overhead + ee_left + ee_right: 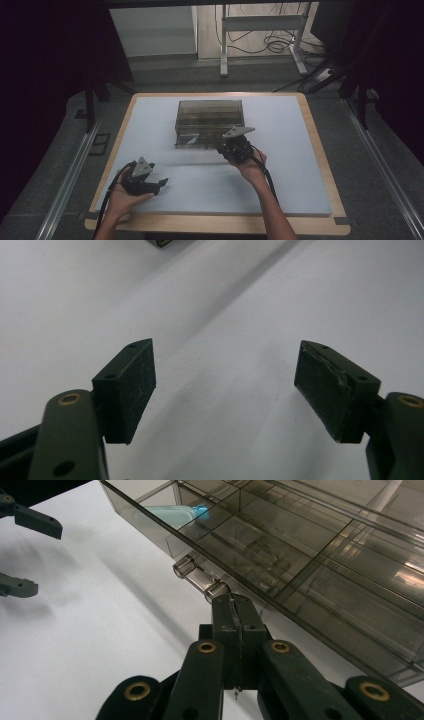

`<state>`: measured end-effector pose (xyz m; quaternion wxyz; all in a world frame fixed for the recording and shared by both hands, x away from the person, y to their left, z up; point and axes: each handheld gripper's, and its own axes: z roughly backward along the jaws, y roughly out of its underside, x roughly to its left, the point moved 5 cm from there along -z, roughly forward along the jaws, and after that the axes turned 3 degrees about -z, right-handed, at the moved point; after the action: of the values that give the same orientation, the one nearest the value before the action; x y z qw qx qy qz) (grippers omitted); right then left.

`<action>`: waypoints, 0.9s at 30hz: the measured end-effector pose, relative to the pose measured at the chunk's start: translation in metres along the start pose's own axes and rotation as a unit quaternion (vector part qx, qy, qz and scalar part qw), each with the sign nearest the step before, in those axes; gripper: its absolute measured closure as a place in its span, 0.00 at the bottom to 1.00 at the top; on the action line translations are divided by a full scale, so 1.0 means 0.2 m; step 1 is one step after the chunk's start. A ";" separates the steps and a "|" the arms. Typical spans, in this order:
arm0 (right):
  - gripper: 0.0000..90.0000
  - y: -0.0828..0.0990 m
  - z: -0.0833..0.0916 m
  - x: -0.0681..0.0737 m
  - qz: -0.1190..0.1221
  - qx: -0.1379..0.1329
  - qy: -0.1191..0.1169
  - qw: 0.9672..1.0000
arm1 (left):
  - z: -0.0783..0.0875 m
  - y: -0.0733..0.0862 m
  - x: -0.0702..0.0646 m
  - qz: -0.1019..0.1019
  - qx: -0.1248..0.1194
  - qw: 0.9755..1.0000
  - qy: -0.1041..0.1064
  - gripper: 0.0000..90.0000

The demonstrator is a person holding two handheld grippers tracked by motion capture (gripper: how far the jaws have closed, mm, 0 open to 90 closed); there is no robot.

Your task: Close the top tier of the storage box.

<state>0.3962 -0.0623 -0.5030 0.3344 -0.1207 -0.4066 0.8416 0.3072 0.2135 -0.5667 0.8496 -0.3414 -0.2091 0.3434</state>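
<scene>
Table (300,200), white-topped. Smoky clear compartment box (210,122) at its centre, drawer pulled toward the person, a pale blue-tipped item (180,514) inside. Right gripper (233,605): jaws closed together, tips at the drawer's clear handle (200,580). Left gripper (225,385): jaws wide, empty, over bare tabletop.

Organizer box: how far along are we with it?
Done: the right gripper has shut at the front latch of the box. In hand: working that latch. Left: the lid looks down; the left gripper waits open over the table.
</scene>
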 end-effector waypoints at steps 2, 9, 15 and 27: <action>0.99 -0.01 -0.01 0.00 -0.001 -0.001 0.001 1.000 | 0.01 0.00 0.00 0.000 -0.001 1.000 -0.001 0.28; 0.99 -0.01 -0.02 -0.01 -0.002 0.000 0.003 1.000 | 0.01 0.01 0.01 0.002 -0.001 1.000 -0.001 0.28; 0.99 -0.01 -0.02 -0.02 -0.006 -0.001 0.003 1.000 | 0.00 0.01 0.01 0.001 0.001 1.000 -0.002 0.28; 0.99 -0.02 -0.03 -0.04 -0.011 0.000 0.005 1.000 | 0.01 0.01 0.01 0.001 0.000 1.000 0.002 0.28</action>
<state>0.4061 -0.0623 -0.5039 0.3454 -0.1204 -0.4062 0.8373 0.3069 0.2156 -0.5668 0.8494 -0.3424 -0.2075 0.3439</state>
